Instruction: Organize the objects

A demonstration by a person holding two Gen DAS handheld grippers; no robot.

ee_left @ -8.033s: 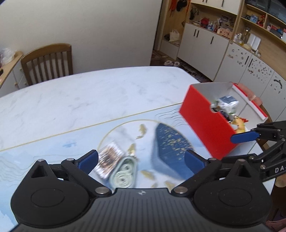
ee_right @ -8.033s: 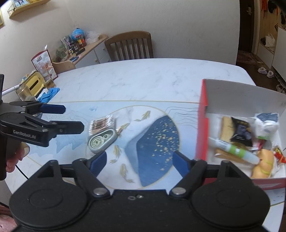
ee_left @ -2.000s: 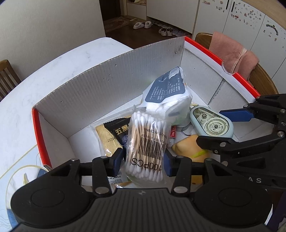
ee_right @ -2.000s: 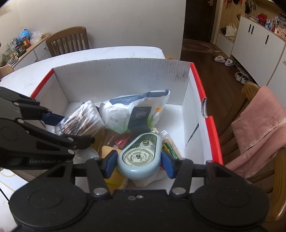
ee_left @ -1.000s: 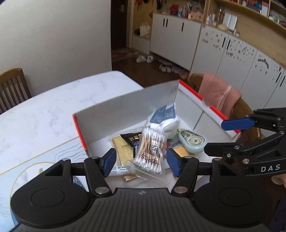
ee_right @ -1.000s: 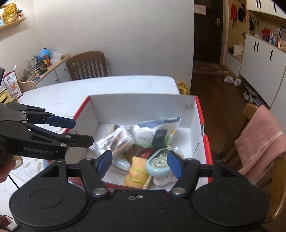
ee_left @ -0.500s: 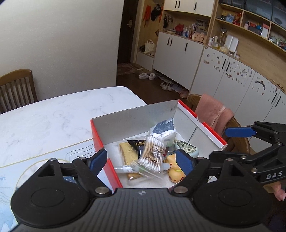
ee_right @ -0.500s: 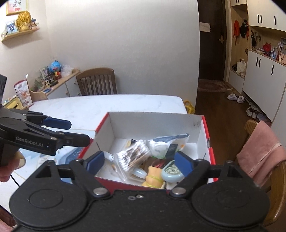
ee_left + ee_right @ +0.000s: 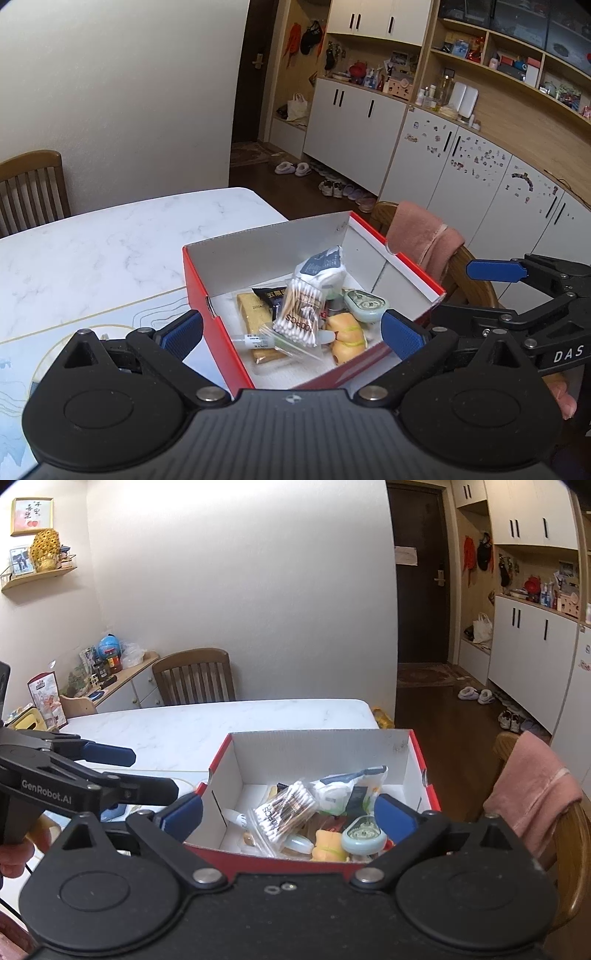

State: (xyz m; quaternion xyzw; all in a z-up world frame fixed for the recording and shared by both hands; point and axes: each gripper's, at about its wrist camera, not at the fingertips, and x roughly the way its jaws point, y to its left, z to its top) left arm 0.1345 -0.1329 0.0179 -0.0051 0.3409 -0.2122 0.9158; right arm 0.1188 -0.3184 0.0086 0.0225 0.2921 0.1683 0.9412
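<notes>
Both the left gripper [image 9: 291, 330] and right gripper [image 9: 288, 810] hang wide open and empty above the red box [image 9: 221, 343]. Just ahead of them, the cotton swab bag [image 9: 299, 314] looks light, soft and slippery, so pinch its middle. The tape dispenser [image 9: 364, 836] looks rigid, best taken across its 2 flat sides.

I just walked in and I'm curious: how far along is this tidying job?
Nearly done, it seems. The cotton swab pack and the round tape dispenser lie in the red box with other small items. The left gripper and right gripper are open, holding nothing. No loose item shows on the table.
</notes>
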